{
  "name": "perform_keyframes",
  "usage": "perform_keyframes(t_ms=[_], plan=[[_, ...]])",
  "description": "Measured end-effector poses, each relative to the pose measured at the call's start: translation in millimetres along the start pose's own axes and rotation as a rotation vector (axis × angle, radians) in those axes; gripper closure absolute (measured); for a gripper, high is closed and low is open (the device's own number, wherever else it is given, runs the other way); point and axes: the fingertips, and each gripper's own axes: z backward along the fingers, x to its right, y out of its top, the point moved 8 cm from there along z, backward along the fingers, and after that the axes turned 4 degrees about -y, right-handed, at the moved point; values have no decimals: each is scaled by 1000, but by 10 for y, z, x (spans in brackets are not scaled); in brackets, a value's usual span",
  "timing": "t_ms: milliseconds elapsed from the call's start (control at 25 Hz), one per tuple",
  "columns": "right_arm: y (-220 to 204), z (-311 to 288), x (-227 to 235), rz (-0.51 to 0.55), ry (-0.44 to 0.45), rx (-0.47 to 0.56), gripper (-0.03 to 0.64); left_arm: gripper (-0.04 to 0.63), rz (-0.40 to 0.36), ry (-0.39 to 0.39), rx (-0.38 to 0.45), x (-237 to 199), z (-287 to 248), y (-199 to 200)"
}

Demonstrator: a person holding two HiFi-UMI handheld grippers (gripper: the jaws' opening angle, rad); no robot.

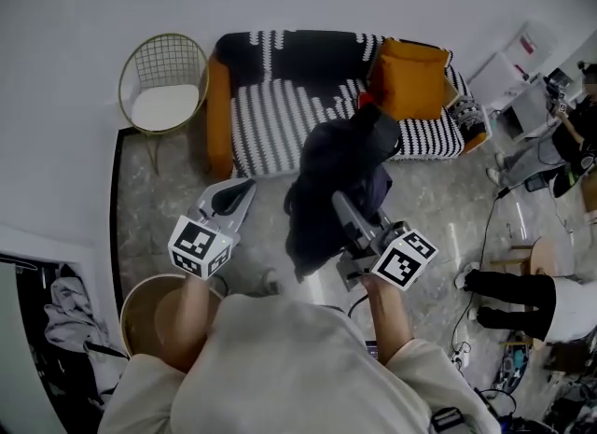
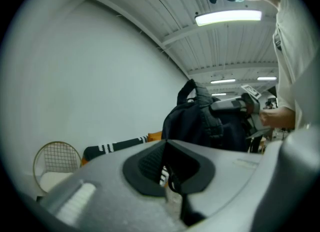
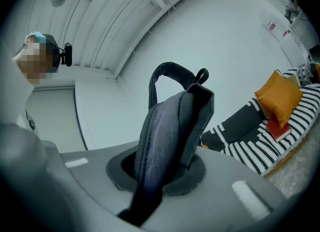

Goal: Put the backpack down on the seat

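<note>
A dark navy backpack (image 1: 340, 180) hangs in the air in front of the black-and-white striped sofa (image 1: 280, 105), its top close to the seat's front edge. My right gripper (image 1: 340, 201) is shut on the backpack's padded strap (image 3: 172, 126), which runs up between the jaws to the grab loop. My left gripper (image 1: 244, 183) is to the left of the bag, shut and empty. In the left gripper view the backpack (image 2: 200, 121) hangs ahead at right, with the sofa (image 2: 117, 146) behind it. An orange cushion (image 1: 410, 77) and a red book (image 3: 278, 128) lie at the sofa's right end.
A gold wire chair (image 1: 166, 82) with a white pad stands left of the sofa. A round tan tub (image 1: 154, 315) sits by my left arm. At the right are a seated person's legs (image 1: 508, 292), floor cables and white shelving.
</note>
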Motion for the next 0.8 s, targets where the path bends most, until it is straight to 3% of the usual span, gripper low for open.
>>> perform_keyframes(t_ms=[320,800], plan=[[40,-359,189,-18,-30,-13,566,592,55,9,-17,-383,-214,-139],[262,-816,425,-10,-67,-8,566,592,62,11,-42,-921,-548,-38]])
